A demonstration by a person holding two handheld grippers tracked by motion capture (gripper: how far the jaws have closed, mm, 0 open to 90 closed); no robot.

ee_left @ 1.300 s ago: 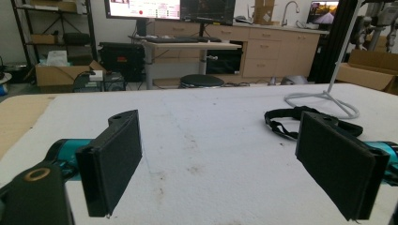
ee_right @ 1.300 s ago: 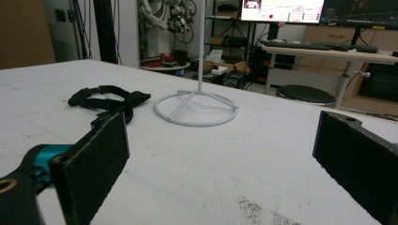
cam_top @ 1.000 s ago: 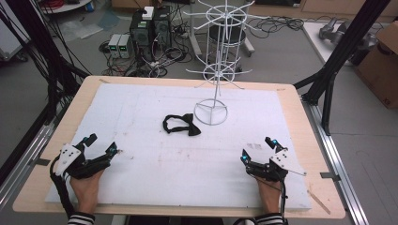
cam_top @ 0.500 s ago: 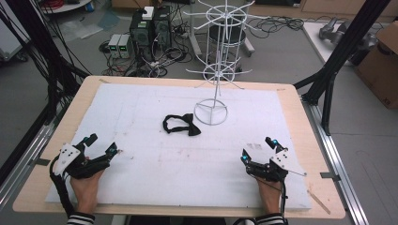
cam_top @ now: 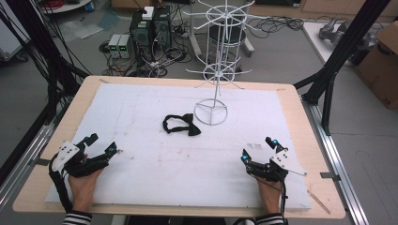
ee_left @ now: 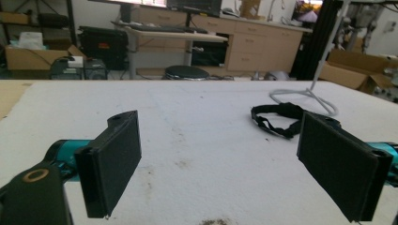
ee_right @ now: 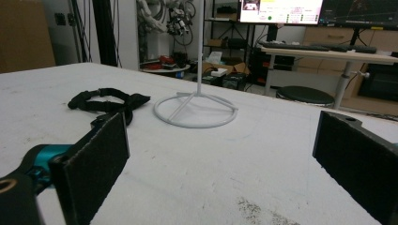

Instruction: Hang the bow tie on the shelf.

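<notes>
A black bow tie (cam_top: 180, 124) with its strap looped lies on the white mat, just left of the ring base of a white wire rack (cam_top: 216, 70). From the left gripper view the bow tie (ee_left: 280, 119) lies ahead to the right; from the right gripper view the bow tie (ee_right: 109, 102) lies ahead to the left, beside the rack base (ee_right: 195, 110). My left gripper (cam_top: 102, 143) rests open near the mat's front left corner with nothing between its pads (ee_left: 112, 159). Near the front right, my right gripper (cam_top: 257, 148) is open too, holding nothing.
The white mat (cam_top: 150, 159) covers most of a wooden table (cam_top: 309, 131). Black frame posts (cam_top: 335, 61) stand at the table's sides. Computers and cables (cam_top: 150, 33) sit on the floor beyond the far edge, and a cardboard box (cam_top: 380, 56) is at far right.
</notes>
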